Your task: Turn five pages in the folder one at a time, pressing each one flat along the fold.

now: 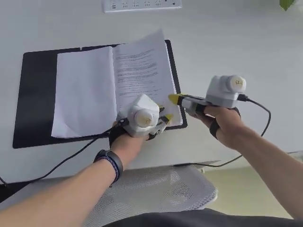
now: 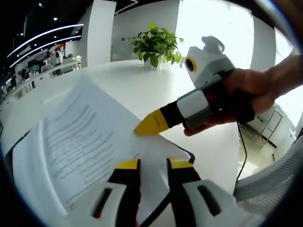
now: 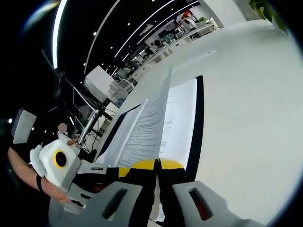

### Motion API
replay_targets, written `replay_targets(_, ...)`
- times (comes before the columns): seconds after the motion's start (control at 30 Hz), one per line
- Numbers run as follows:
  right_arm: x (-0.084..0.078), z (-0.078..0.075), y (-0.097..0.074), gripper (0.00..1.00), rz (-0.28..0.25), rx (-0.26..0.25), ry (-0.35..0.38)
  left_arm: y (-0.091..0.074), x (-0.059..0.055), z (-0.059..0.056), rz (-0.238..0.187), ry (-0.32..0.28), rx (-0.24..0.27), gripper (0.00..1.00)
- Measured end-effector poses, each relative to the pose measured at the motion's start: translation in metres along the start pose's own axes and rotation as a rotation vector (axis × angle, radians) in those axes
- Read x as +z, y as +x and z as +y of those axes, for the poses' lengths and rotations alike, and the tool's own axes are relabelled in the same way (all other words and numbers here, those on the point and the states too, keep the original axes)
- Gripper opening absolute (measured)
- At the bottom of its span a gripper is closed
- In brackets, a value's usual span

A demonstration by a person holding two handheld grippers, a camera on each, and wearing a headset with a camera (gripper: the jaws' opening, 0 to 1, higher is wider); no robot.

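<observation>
White surface runs under everything, with a power strip at its far edge and a potted plant standing well back on it in the left gripper view. A black folder lies open and flat on the surface, a blank sheet lying on its left half. On the right half, a printed page rises off the stack, its outer edge lifted and its far corner standing above the folder's top edge.

The right tool meets that page at its outer right edge, roughly halfway down. In the right gripper view its yellow tips are pressed together, with the sheet rising edge-on from between them, so it grips the page.

The left tool sits at the near right corner of the folder, just beside the right tool and below it on the page. Its jaws stand a narrow gap apart over the paper, with nothing between them. A mesh chair shows below the surface's near edge.
</observation>
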State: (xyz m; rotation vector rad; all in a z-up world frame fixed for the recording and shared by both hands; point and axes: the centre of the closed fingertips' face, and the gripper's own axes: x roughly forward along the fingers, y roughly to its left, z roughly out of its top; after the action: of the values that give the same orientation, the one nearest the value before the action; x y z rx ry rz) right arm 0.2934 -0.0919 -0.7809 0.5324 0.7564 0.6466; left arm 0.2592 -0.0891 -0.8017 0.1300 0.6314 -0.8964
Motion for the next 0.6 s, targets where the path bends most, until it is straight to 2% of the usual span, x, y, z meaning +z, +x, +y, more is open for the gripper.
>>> replay_targets(0.13, 0.003, 0.001, -0.003, 0.0, -0.014, -0.001, 0.009, -0.007, 0.003, 0.0, -0.008, -0.005, -0.007, 0.29)
replay_targets(0.3, 0.008, 0.005, -0.007, 0.0, -0.03, 0.002, 0.018, -0.021, 0.014, 0.001, -0.043, -0.011, -0.005, 0.39)
replay_targets(0.6, 0.015, 0.02, -0.012, 0.0, -0.051, 0.024, 0.016, -0.046, 0.02, 0.009, -0.067, 0.014, 0.008, 0.46)
